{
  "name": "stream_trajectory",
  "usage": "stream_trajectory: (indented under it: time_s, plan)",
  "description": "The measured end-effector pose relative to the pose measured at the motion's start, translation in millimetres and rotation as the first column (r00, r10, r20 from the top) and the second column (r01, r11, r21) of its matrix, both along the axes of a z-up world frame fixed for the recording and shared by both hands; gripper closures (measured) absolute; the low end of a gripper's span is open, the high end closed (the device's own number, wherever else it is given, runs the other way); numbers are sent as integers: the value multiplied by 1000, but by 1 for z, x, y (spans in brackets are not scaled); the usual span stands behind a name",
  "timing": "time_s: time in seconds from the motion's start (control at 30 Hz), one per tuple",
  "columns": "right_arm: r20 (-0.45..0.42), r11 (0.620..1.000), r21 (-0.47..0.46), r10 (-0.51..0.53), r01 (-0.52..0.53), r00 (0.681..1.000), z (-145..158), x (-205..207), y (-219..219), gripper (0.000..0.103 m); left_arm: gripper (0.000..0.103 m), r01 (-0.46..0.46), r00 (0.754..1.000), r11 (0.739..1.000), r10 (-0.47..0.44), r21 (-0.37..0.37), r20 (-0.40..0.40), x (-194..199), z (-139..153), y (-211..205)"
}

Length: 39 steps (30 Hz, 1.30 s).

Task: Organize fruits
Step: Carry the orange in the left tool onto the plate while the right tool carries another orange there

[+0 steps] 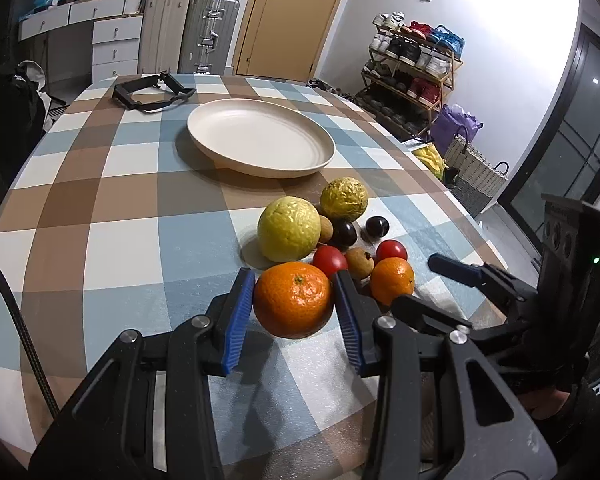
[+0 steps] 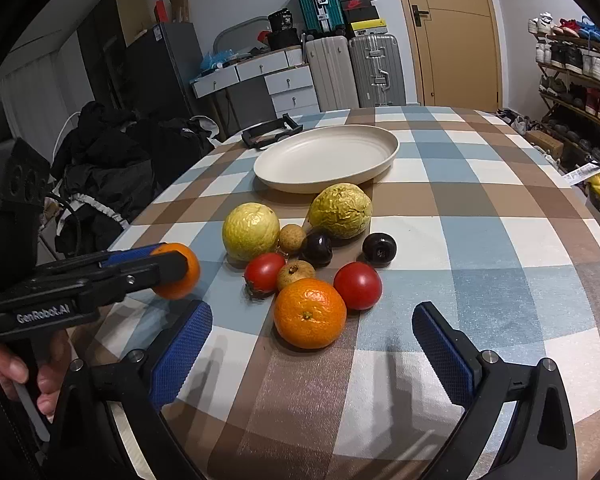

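My left gripper [image 1: 294,300] is shut on an orange [image 1: 292,300], held a little above the checked tablecloth; the same held orange [image 2: 180,266] shows at the left of the right wrist view. My right gripper [image 2: 312,340] stands open just in front of a second orange [image 2: 310,313], which lies on the cloth between its blue pads [image 2: 182,354] without touching them. Behind lie two red tomatoes [image 2: 357,285], two yellow guavas [image 2: 251,231], two dark plums [image 2: 379,248] and two small brown longans [image 2: 295,274]. Farther back sits a cream plate [image 2: 384,160] with nothing on it.
A black strap frame [image 1: 152,92] lies past the plate. The round table's edge [image 1: 440,172] drops off at the right, with a shoe rack [image 1: 412,68], bags and baskets beyond. Suitcases, drawers and a door stand at the back. A hand [image 2: 40,384] holds the left gripper's handle.
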State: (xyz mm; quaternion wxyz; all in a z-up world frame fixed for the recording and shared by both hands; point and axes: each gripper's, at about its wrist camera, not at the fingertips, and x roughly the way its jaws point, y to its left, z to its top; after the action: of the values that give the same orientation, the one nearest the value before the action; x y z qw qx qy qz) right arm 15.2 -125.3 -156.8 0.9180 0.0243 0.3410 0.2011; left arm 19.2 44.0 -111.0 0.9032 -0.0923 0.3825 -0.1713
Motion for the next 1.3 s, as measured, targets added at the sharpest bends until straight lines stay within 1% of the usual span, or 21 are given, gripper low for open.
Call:
stream_trajectory:
  time_s: [0.07,0.13,0.2,0.27,0.33,0.4,0.53,0.6,0.73,0.9,1.13,1.3]
  plan:
    - [-7,1000,-5,4,-4,1000,-1,1,2,10,66,-3,1000,1000,3,-2,0,0,0,1]
    - [-21,1000,-14,4,-4,1000,-4,3,3,21,66,-10,1000,1000,10,-1,1,-1,0,2]
    - [-36,1000,-10,4,-4,999,-7,5,4,25,66,-13,1000,1000,13,-4,1,0,0,3]
    - [-45,1000,-2,4,-4,999,-10,7,4,34,66,-17,1000,1000,17,-2,5,0,1,4]
    - [-50,1000,-2,6,-6,999,-11,7,4,51,66,-18,1000,1000,18,-2,6,1,1,4]
    - [-62,1000,4,14,-14,998,-14,8,4,58,66,-22,1000,1000,22,-4,7,2,2,4]
    - [-61,999,42,16,-13,998,-15,7,-1,61,66,-33,999,999,33,-6,11,4,4,7]
    - [-44,998,62,19,-16,999,-13,3,-5,61,66,-38,999,999,38,-4,14,7,6,7]
    - [15,998,57,29,-29,999,-3,-4,-7,61,66,-42,999,999,42,-4,16,16,11,8]
    - [52,995,91,34,-39,998,8,-3,-13,61,66,-49,998,999,49,-6,27,34,19,10]
    - [75,986,162,27,-38,997,25,20,-28,61,66,-67,997,997,67,-24,29,71,32,17]
    - [84,983,181,28,-43,996,41,48,-34,61,65,-81,996,996,82,-31,23,112,41,22]
